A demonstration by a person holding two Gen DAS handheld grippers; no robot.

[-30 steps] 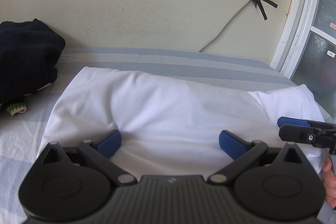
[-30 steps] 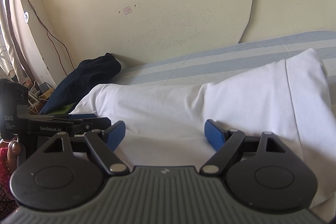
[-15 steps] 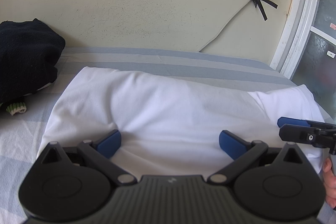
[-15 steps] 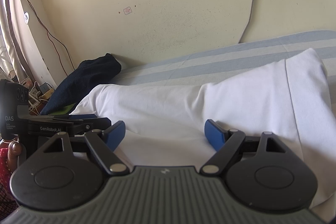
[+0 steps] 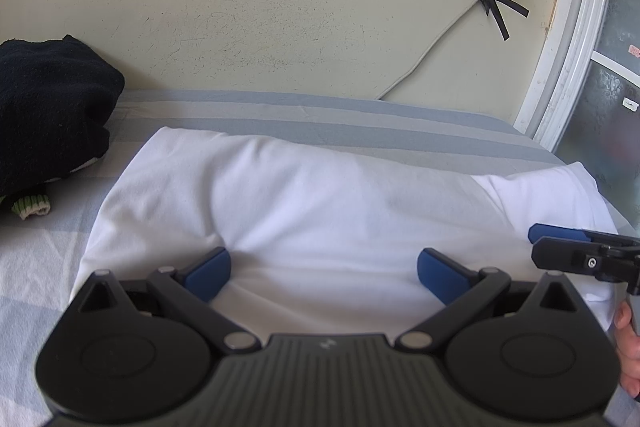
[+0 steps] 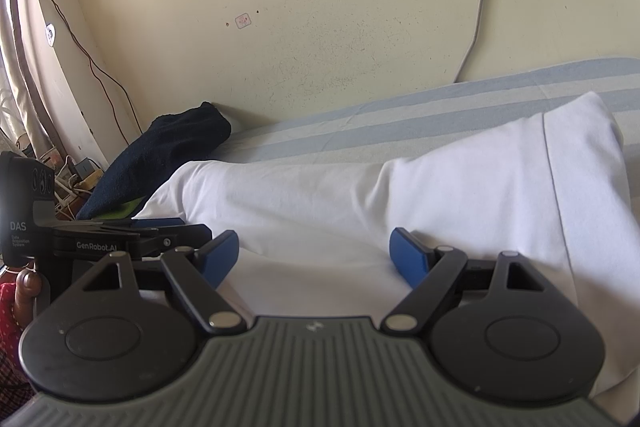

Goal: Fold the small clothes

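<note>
A white garment (image 5: 312,199) lies folded lengthwise across the striped bed, its far half doubled over into a soft ridge. My left gripper (image 5: 323,269) stands open over the garment's near edge, blue pads wide apart with only flat cloth between them. My right gripper (image 6: 315,254) is open the same way over the same garment (image 6: 400,195), further right. Each gripper shows at the edge of the other's view: the right one (image 5: 576,247) by a hand, the left one (image 6: 132,235) at the left.
A dark navy cloth pile (image 5: 48,107) with a green-striped cuff (image 5: 31,205) sits at the bed's left by the wall. A white cable (image 5: 432,43) taped to the wall hangs behind. A window frame (image 5: 572,39) stands at the right. The blue-striped sheet (image 5: 320,115) runs beyond the garment.
</note>
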